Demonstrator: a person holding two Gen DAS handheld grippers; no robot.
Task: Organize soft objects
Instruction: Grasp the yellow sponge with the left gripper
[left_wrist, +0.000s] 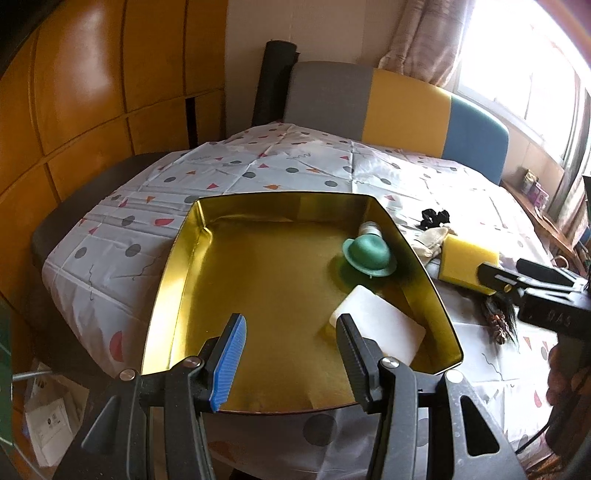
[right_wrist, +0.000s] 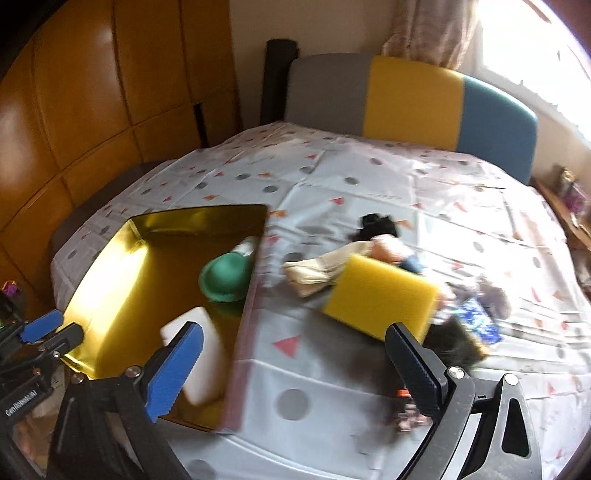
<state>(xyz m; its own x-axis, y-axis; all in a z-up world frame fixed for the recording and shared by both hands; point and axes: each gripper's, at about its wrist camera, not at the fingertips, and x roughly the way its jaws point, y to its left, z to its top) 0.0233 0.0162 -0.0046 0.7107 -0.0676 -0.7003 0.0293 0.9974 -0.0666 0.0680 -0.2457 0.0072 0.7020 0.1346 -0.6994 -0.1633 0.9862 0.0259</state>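
Note:
A gold tin tray (left_wrist: 177, 258) (right_wrist: 110, 258) sits on the patterned tablecloth. Inside it lie a small green hat (left_wrist: 367, 255) (right_wrist: 223, 280) and a white sponge block (left_wrist: 384, 325) (right_wrist: 207, 358). My left gripper (left_wrist: 291, 343) is open and empty above the tray's near edge. A yellow sponge (left_wrist: 467, 264) (right_wrist: 380, 295) lies on the cloth right of the tray. My right gripper (right_wrist: 291, 365) is open and empty, low over the cloth just short of the yellow sponge; it also shows at the right edge of the left wrist view (left_wrist: 517, 280).
Beside the yellow sponge lie a beige cloth (right_wrist: 317, 273), a black scrunchie (left_wrist: 436, 217) (right_wrist: 376, 223), a dark furry piece (left_wrist: 498, 317) (right_wrist: 454, 343) and a blue patterned item (right_wrist: 476, 319). A grey, yellow and blue chair back (left_wrist: 406, 107) stands behind the table.

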